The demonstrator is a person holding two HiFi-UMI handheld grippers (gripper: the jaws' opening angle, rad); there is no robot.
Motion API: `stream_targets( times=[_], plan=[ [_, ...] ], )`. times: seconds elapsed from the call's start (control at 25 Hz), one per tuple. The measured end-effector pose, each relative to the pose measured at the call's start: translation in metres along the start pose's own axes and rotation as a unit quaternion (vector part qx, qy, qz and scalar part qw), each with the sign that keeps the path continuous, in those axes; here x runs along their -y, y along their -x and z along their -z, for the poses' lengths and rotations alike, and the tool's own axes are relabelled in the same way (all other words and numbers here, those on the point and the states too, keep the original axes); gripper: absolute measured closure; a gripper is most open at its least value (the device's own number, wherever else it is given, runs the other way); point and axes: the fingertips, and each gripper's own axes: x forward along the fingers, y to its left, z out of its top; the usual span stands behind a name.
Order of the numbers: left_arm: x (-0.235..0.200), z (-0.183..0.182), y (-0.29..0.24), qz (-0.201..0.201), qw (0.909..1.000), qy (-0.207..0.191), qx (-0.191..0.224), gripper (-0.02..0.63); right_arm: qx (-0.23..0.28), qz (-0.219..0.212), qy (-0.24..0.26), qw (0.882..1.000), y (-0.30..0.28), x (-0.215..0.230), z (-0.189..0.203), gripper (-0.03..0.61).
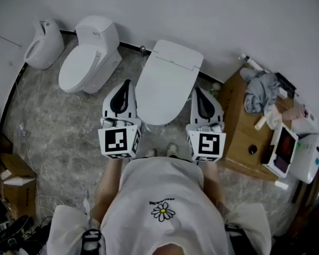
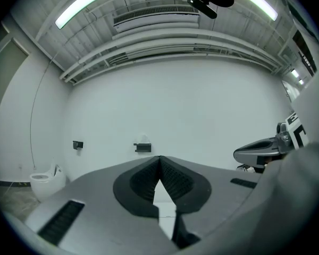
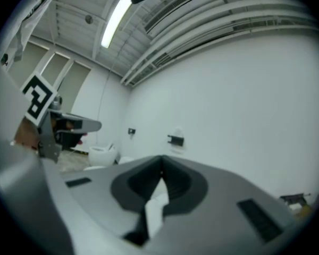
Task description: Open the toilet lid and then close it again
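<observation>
In the head view the white toilet (image 1: 167, 84) stands straight ahead against the wall, its lid (image 1: 165, 92) down flat. My left gripper (image 1: 127, 83) hovers beside the bowl's left flank and my right gripper (image 1: 195, 89) beside its right flank; both point toward the wall and neither touches the toilet. In the left gripper view the left gripper (image 2: 160, 159) is shut with nothing between its pads, facing the bare wall. The right gripper (image 3: 161, 172) is likewise shut and empty in its own view. The toilet itself is hidden below both gripper cameras.
A second white toilet (image 1: 90, 57) and a urinal (image 1: 42, 44) stand to the left. A wooden cabinet (image 1: 244, 137) on the right carries a grey cloth (image 1: 260, 92) and a white device (image 1: 308, 153). A cardboard box (image 1: 13, 177) and cables lie at the lower left.
</observation>
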Motion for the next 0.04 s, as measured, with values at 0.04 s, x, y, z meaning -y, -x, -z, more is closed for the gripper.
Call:
stream_targets(
  times=[0.04],
  plan=[
    [-0.0007, 0.0021, -0.0021, 0.001, 1.0000, -0.003, -0.001, 0.589, -0.004, 0.003, -0.003, 1.000, -0.0017, 0.0036, 0.0057, 0.548]
  ],
)
